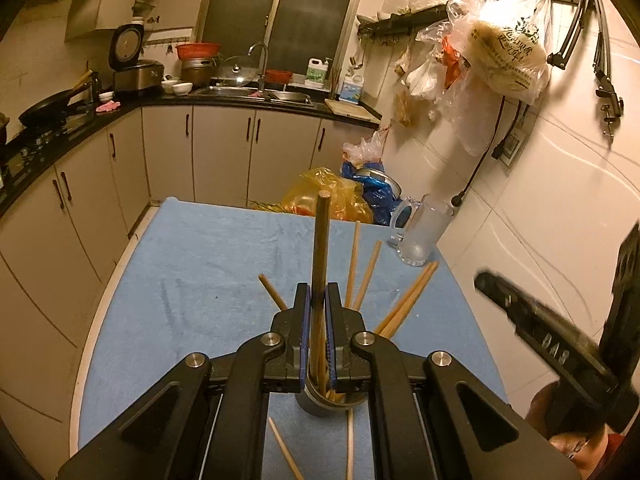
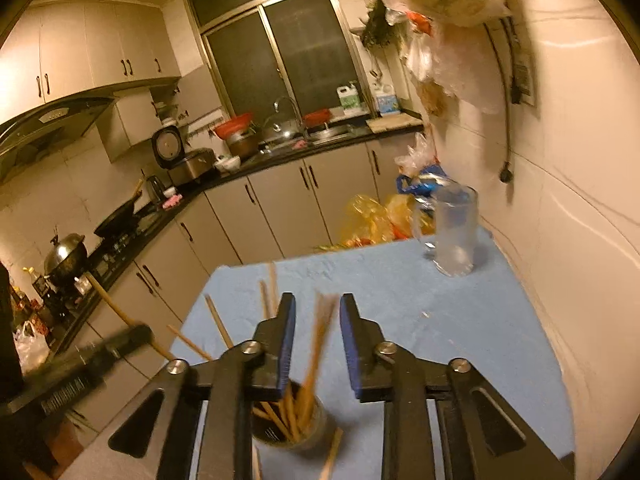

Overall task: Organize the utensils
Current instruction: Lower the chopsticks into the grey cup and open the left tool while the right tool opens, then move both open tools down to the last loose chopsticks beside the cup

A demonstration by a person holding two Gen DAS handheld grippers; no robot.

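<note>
Scene: a table covered with a blue cloth in a home kitchen, seen from both wrist cameras.
Task objects: wooden chopsticks and a cylindrical metal holder standing on the cloth near the front edge.
Left gripper: clenched on one dark chopstick, which stands upright between the pads with its lower end reaching down toward the holder mouth.
Right gripper: released; the jaws stand apart above the holder. Blurred chopstick tips rise between them, but the pads do not press on any.
Done so far: a bundle of light chopsticks already stands in the holder, leaning outward in several directions.
Left to do: by judgement, the dark chopstick needs to be let go into the holder. Loose chopsticks lie flat on the cloth in front of the holder and remain to be collected.
Progress estimate: well past the halfway mark, judged from the filled holder against the few loose pieces.
Other items: a glass mug stands empty at the far right of the table, well apart from the holder.
Readable writing: a plastic bag on the wall hooks carries printed characters, too distorted to read. Embossed marks on the right gripper body in the left view are blurred. Bottle labels by the sink are too small to tell.
</note>
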